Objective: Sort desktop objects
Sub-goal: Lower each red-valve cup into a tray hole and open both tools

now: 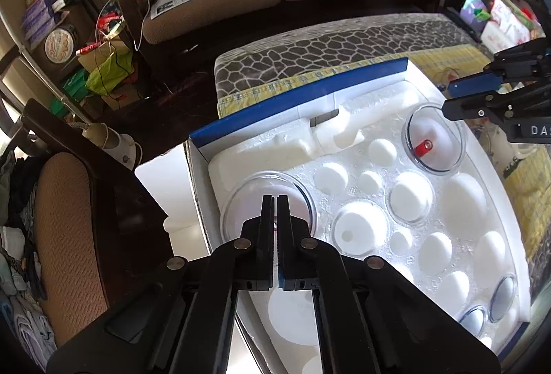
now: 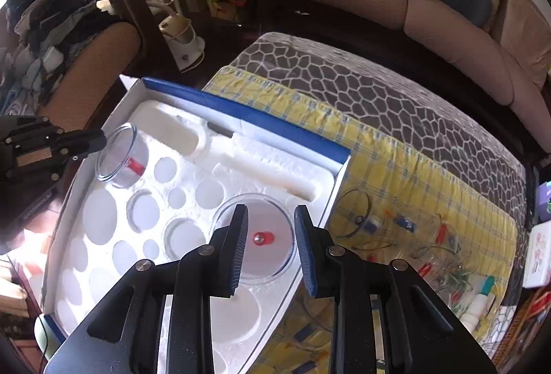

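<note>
A white foam tray (image 1: 372, 146) with many round sockets sits in a blue-edged box (image 1: 296, 95). My left gripper (image 1: 275, 201) is shut over a clear cup (image 1: 241, 198) seated in the tray's near-left socket; in the right wrist view this cup (image 2: 120, 157) has a red valve, and whether the fingers pinch it is hidden. My right gripper (image 2: 270, 219) is open above another clear cup (image 2: 272, 257) with a red valve (image 2: 263, 238) in a socket at the tray's right end. That cup also shows in the left wrist view (image 1: 434, 139).
The box rests on a yellow checked cloth (image 2: 413, 174) over a pebble-patterned cushion (image 2: 396, 91). Several loose clear cups with red and blue valves (image 2: 406, 232) lie on the cloth right of the box. Sofas and a dark wooden chair (image 1: 103, 174) surround the spot.
</note>
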